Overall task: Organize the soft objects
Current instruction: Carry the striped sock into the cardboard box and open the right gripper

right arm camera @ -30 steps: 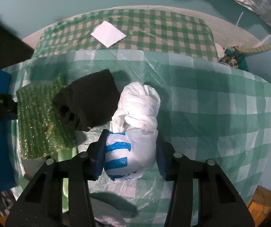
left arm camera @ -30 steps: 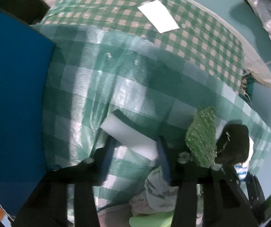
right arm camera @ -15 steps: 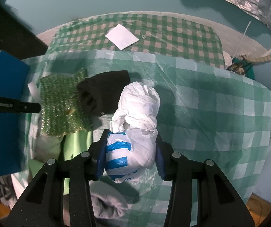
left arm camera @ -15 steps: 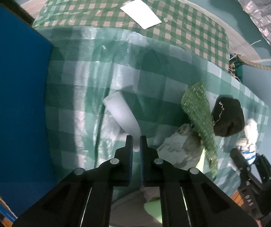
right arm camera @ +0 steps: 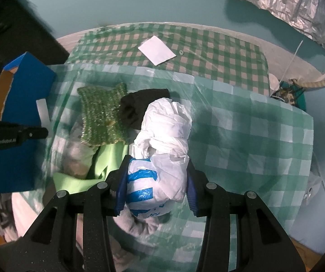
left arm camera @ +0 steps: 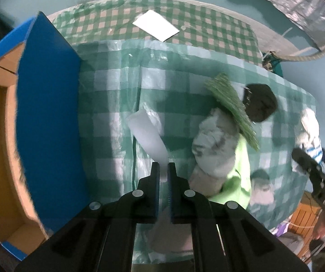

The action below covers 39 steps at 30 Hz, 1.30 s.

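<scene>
Left tool [left arm camera: 163, 170] pinches the light, floppy white foam strip [left arm camera: 147, 133] by its end; right tool [right arm camera: 155, 188] squeezes the crumpled, slippery white plastic bag [right arm camera: 162, 147] mid-bundle.

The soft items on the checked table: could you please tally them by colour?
White: 2, foam sheet and plastic bag
Green: 2, knitted cloth and lime cloth
Black: 1, cloth
Grey-white: 1, crumpled cloth
Total: 6
</scene>
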### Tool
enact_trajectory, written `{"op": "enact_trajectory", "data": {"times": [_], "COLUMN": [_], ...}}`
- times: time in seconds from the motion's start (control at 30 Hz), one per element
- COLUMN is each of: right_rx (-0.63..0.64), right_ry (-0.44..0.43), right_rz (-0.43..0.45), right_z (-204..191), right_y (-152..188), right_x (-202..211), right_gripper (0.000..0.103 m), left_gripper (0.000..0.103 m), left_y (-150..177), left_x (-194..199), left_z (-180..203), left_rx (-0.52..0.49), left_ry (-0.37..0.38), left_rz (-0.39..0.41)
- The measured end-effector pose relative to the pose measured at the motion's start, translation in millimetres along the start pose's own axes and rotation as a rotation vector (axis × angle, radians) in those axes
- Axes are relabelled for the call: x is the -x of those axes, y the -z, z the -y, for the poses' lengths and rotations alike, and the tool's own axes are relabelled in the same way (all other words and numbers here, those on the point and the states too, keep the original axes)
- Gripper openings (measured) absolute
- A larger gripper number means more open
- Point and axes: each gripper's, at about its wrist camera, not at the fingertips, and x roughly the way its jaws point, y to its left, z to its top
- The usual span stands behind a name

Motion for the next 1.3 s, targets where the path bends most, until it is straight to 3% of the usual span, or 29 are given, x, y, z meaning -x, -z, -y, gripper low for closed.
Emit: {"op": "enact_trajectory", "data": {"times": [0.67,1.3], "right_rx": [0.173,0.397], "right_ry": [-0.056,-0.177], "right_rz": [0.044,0.054], "right_z": [-57.6,-186.6], "right_y": [-11.6,-49.6], "right_x": [67.5,80.1], "right_gripper": [0.042,0.042], "left_gripper": [0.006,0.006], "left_y": [47.4,73.1], "left_x": [89.8,136.2], "left_z": [-2.4,-70.5], "left_rx": [-0.13,-0.053], "left_ry": [-0.012,-0.051], "left_rz": [0.127,0.2]}}
